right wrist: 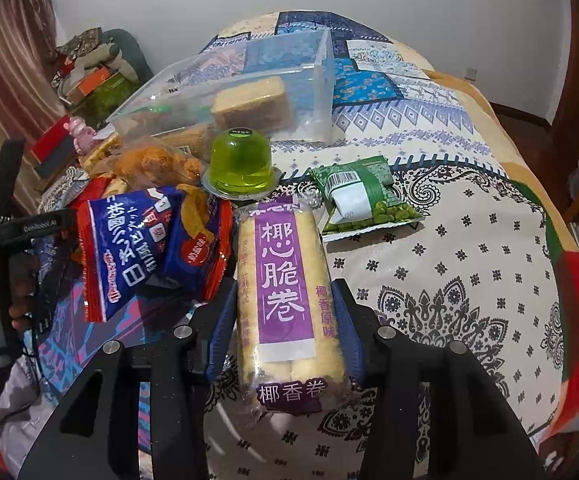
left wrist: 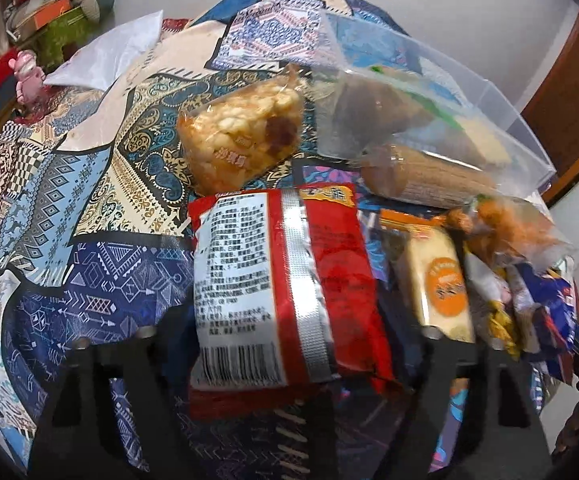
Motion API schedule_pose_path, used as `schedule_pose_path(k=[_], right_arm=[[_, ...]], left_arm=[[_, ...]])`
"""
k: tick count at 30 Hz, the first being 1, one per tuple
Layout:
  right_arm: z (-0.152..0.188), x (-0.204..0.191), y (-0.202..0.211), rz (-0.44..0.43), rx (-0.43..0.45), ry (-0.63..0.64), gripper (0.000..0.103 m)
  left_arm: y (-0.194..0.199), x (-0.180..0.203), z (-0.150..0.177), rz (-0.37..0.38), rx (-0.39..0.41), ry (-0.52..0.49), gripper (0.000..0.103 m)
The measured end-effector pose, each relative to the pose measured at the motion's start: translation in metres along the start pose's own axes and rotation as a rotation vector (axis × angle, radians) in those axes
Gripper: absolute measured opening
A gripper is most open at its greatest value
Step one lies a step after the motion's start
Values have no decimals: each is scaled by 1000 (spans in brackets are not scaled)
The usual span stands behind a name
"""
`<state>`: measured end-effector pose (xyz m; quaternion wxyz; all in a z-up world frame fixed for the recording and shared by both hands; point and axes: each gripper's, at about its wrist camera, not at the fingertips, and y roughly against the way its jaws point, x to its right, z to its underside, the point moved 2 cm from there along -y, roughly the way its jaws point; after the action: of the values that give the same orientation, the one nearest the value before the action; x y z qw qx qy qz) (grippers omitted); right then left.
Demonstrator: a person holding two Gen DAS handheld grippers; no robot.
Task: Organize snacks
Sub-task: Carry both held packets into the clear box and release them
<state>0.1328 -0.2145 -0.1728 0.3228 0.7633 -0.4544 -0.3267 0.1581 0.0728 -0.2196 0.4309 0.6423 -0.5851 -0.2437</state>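
Observation:
My right gripper [right wrist: 285, 312] is shut on a purple-labelled coconut roll pack [right wrist: 285, 292], its blue pads pressed against both long sides. A green jelly cup [right wrist: 241, 160], a green pea packet [right wrist: 363, 198] and blue-red snack bags [right wrist: 149, 248] lie around it. A clear plastic box [right wrist: 249, 92] behind holds a pale cake block. In the left wrist view my left gripper [left wrist: 289, 356] stands wide open around a red packet [left wrist: 285, 292] lying back side up. A puffed rice bar [left wrist: 245, 136] lies beyond it, beside the clear box [left wrist: 429, 128] with cone snacks.
A patterned patchwork cloth [left wrist: 69, 200] covers the table. A yellow bar with an orange label [left wrist: 441, 280] and a bag of fried snacks [left wrist: 509, 232] lie right of the red packet. A pink toy [left wrist: 27, 76] and stacked boxes sit at the far left.

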Motion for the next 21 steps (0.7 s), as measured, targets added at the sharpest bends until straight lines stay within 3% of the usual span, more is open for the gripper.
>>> schedule_pose_path(k=[2,11,21], right_arm=[[-1,-1,4,-1,9,3,44],[-10,-2,30,-27,84,-14,43],[-60,-17,52,-39,224,33,43]], left_arm=[[4,0,4,-1,5,-13,66],[51,17,15,-49,101,-132,66],[96,46,-36,52,238,-153,66]])
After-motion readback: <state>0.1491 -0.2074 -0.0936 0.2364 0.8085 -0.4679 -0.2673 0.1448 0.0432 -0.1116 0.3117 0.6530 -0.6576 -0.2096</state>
